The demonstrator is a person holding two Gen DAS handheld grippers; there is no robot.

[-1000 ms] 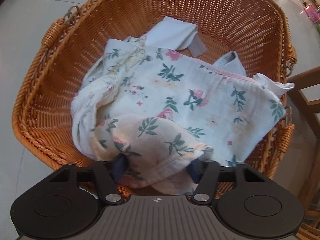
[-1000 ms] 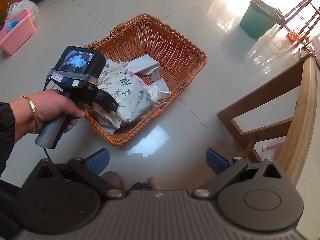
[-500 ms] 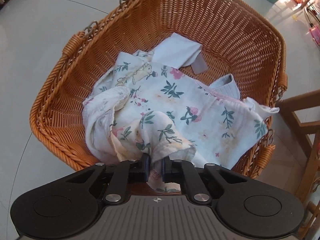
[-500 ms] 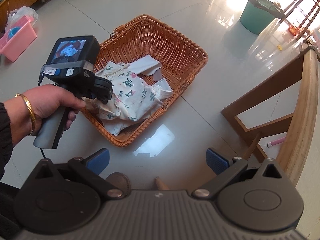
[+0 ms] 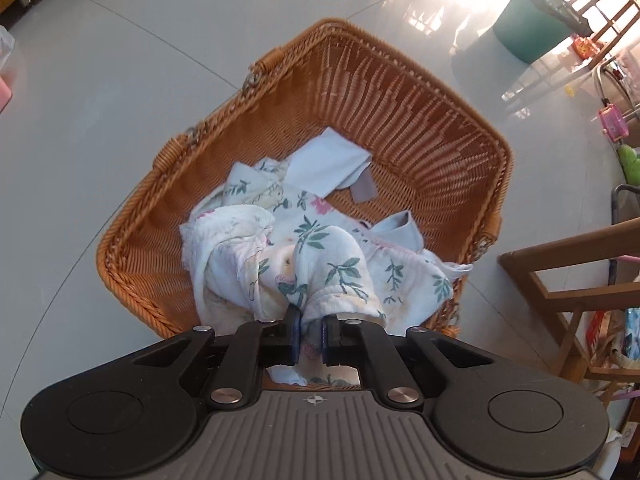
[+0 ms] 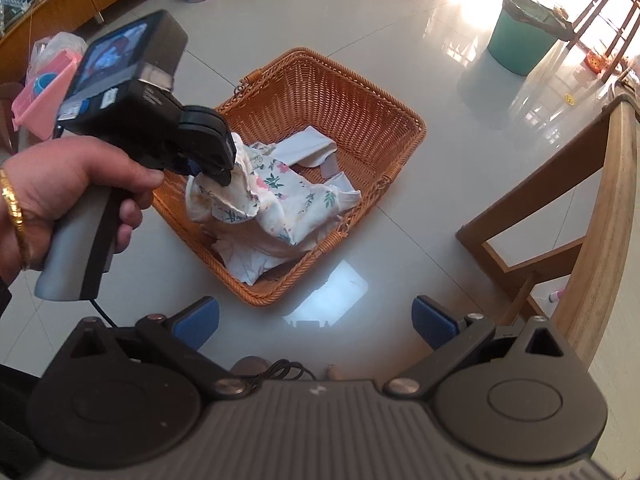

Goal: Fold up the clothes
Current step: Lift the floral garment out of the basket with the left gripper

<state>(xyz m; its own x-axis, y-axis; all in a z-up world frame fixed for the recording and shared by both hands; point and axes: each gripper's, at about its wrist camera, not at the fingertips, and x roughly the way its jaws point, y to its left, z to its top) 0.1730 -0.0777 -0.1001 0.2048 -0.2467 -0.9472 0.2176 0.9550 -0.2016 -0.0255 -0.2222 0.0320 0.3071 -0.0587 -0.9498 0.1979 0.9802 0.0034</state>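
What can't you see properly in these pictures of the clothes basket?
- Basket near rim, left wrist view: hidden behind the left gripper.
- Clothes under the floral cloth, both views: covered, so how many cannot be told.
- Pale garment: half buried, its type is unclear.
- Left gripper's screen, right wrist view: too blurred to read.
- Right gripper: open, holding nothing.
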